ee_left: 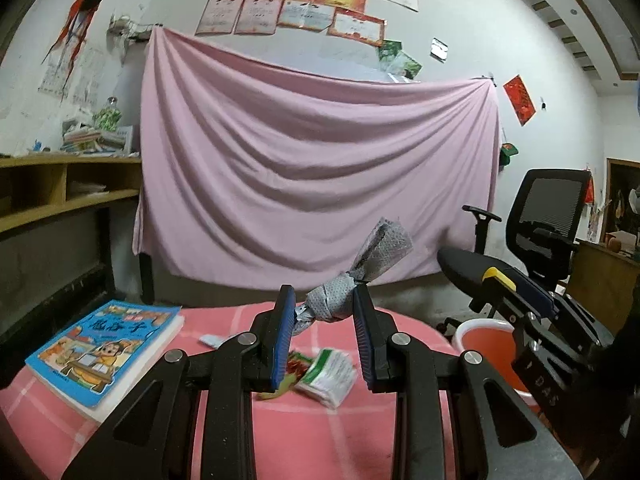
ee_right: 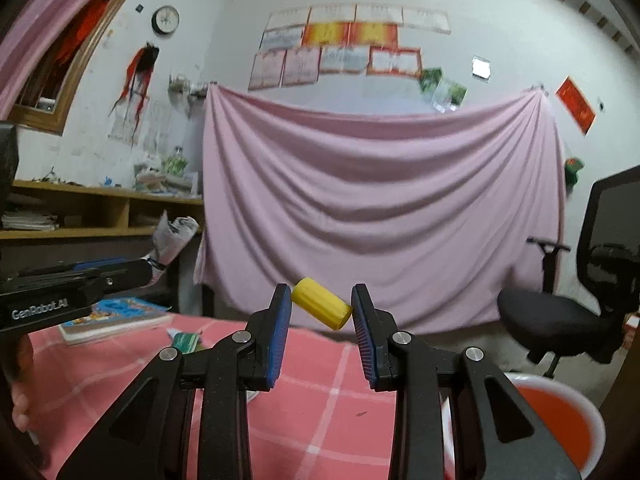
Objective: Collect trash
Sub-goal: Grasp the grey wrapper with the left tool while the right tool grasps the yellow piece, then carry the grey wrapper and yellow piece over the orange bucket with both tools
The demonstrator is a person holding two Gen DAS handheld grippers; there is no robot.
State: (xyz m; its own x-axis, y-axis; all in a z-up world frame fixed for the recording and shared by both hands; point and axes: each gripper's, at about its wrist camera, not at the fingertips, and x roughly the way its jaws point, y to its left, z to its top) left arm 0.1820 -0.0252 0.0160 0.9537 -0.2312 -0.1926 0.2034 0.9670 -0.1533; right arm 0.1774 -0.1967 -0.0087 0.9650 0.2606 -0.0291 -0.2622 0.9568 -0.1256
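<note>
Hidden, cropped and blurred parts across the two wrist views

In the left wrist view, the black arms of the left hand-held gripper point(ee_left: 324, 304) cover the near part of the bench point(ee_left: 224, 424) and overlap the lower edge of a green-and-white packet point(ee_left: 330, 372); the red bucket point(ee_left: 486, 340) sits mostly behind the right hand-held gripper point(ee_left: 520, 284), and the print on the wall certificates point(ee_left: 304, 4) is too small to read. In the right wrist view, the bucket point(ee_right: 560, 420) runs off the bottom edge, the office chair point(ee_right: 592, 280) is cut by the right edge, and the book point(ee_right: 116, 316) is blurred and partly behind the left hand-held gripper point(ee_right: 120, 270).
</note>
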